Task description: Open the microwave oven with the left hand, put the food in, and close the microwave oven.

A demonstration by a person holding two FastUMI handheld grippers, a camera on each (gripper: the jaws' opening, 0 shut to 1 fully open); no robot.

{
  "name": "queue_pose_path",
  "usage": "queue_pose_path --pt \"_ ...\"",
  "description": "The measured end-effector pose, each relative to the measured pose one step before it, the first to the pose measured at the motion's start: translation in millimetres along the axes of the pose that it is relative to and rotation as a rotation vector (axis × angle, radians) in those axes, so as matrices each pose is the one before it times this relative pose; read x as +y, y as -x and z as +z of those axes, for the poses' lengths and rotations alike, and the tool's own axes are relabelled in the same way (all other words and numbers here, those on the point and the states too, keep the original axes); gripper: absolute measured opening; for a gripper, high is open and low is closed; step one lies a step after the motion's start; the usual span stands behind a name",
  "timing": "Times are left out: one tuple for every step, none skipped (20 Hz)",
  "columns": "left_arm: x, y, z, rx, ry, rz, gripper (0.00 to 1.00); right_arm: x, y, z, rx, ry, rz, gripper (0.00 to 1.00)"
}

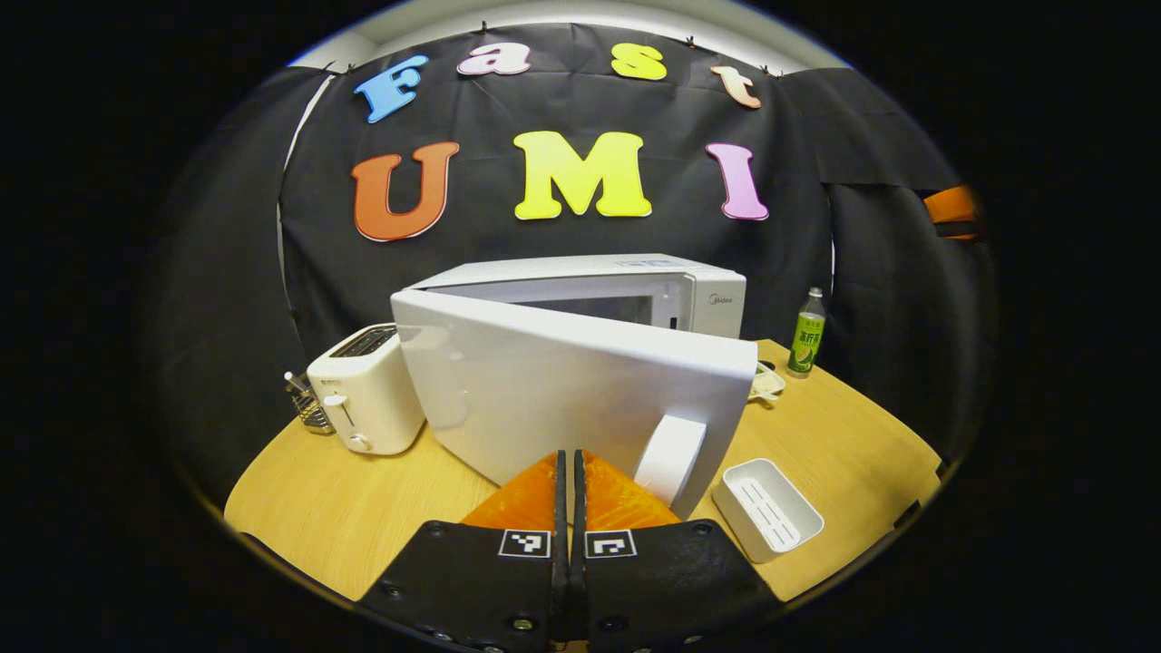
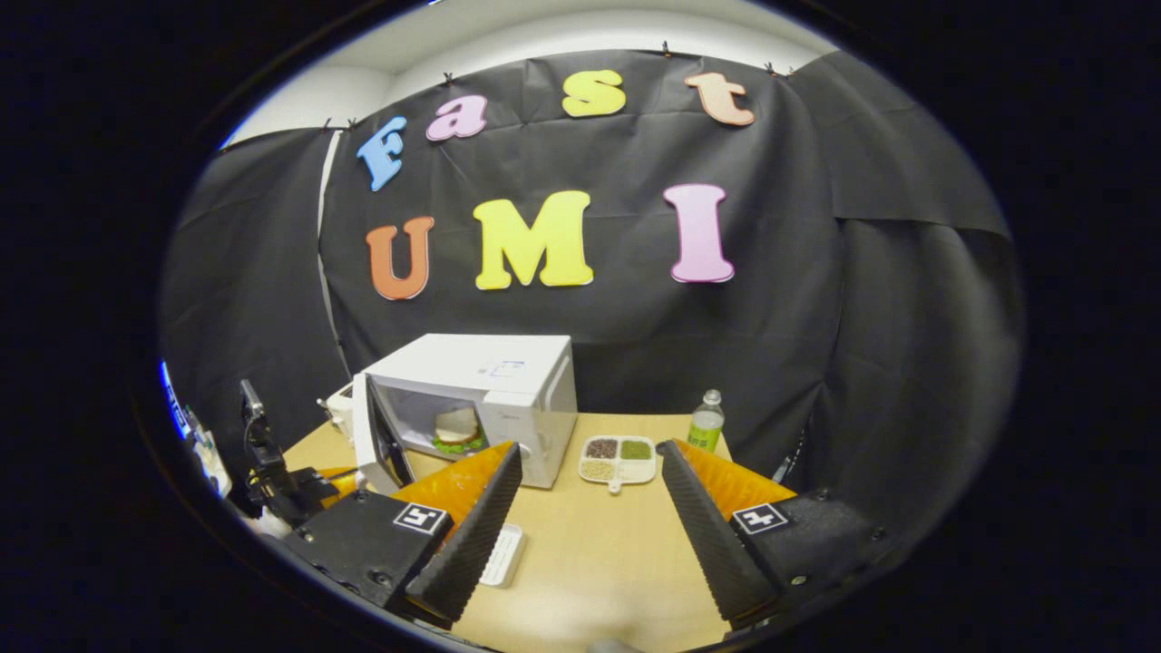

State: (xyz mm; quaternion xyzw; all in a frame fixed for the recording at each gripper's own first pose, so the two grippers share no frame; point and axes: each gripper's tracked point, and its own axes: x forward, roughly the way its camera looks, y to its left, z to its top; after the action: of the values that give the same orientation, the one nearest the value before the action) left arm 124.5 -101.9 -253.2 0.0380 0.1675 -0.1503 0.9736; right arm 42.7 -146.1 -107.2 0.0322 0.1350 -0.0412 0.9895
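Right gripper view shows the microwave point(image 2: 490, 399) on the table point(image 2: 599, 544) with its door point(image 2: 374, 435) swung out on the left hinge. The food point(image 2: 456, 428), one burger-like item, sits inside the cavity. We judge the loading step done, with only the closing left.

Our right gripper point(image 2: 590, 508) hangs with its fingers wide apart and nothing between them, near the table's front edge. We take this as a cleared position that leaves the door's path free.

In the left gripper view, our left gripper point(image 1: 570, 481) has its two fingers pressed together with nothing clamped. Its tips sit just in front of the door's outer face point(image 1: 562, 390), beside the handle point(image 1: 669, 458). Whether they touch the panel, we cannot tell. A flat, joined tip suits pushing the door, so we judge the placement as a setup for the closing push.

Count of items on the table:
- one microwave
- one toaster point(image 1: 365, 390)
- one bottle point(image 2: 706, 422)
- one divided dish point(image 2: 619, 458), four compartments
- one white tray point(image 1: 767, 508)
- one small wire basket point(image 1: 308, 404)
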Motion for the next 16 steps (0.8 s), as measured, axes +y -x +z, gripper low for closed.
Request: queue_pose_path --pt "-5.88 -5.57 2.84 -0.00202 -0.0013 0.00002 0.0 -7.21 2.89 -2.52 0.00132 -0.00105 -0.00238 0.93" --pt "-5.07 -7.1 3.49 -0.00308 0.00011 -0.00005 0.0 -5.54 0.87 -1.21 0.00157 -0.00378 -0.00028 0.93" --pt "-4.64 -6.01 3.97 -0.00566 -0.00505 -0.00059 0.0 -7.17 2.06 -1.3 0.00314 -0.00307 -0.00086 0.93" --pt "-3.92 -5.53 3.22 -0.00369 -0.00404 0.00254 0.0 -5.15 1.31 -2.03 0.0019 -0.00053 -0.00238 0.93" --pt "-3.14 -5.71 3.8 -0.00398 -0.00043 0.00164 0.0 -5.1 1.86 -1.48 0.00305 -0.00048 -0.00317 0.92" --pt "-2.77 -5.11 2.92 -0.00133 0.00156 -0.00053 0.0 -2.28 -1.55 -1.05 0.00114 -0.00183 -0.0031 0.92" --pt "-3.71 -5.44 3.0 -0.00357 0.00066 -0.00426 0.0 -3.61 -0.35 -0.79 0.00285 -0.00233 -0.00452 0.92" --pt "-2.73 -5.64 1.98 -0.00042 0.00051 -0.00266 0.0 -4.11 1.09 -2.66 0.00372 -0.00374 -0.00492 0.92" --pt "-2.97 -5.63 2.15 -0.0014 -0.00354 -0.00322 0.0 -2.54 0.41 -1.03 0.00257 -0.00486 -0.00556 0.92" --pt "-2.84 -4.49 0.72 -0.00016 -0.0049 -0.00486 0.0 -1.65 -0.56 -1.28 0.00303 -0.00442 -0.0053 0.92" --pt "-2.73 -4.94 0.24 0.00114 -0.0039 -0.00679 0.0 -2.32 -0.17 -0.99 0.00305 -0.00441 -0.00693 0.92" --pt "-2.57 -5.16 0.26 0.00152 -0.00278 -0.0079 0.0 -1.6 -0.93 -0.66 0.00106 -0.00431 -0.00718 0.92" --pt "-2.27 -5.74 -0.13 0.00426 -0.00183 -0.00959 0.0 -1.15 -0.43 -0.15 0.00176 -0.00414 -0.00811 0.92" --pt "-2.08 -5.33 -0.41 0.00222 -0.00086 -0.00897 0.0 -1.39 -0.95 0.09 0.00037 -0.00457 -0.00759 0.93" --pt "-2.34 -5.46 1.26 0.00017 -0.00085 -0.00877 0.0 -1.42 -0.72 0.44 0.00241 -0.00561 -0.01072 0.93" --pt "-1.92 -5.58 -0.43 0.00309 0.00007 -0.00693 0.0 -0.09 -0.67 -0.06 0.0005 -0.0078 -0.00783 0.93"
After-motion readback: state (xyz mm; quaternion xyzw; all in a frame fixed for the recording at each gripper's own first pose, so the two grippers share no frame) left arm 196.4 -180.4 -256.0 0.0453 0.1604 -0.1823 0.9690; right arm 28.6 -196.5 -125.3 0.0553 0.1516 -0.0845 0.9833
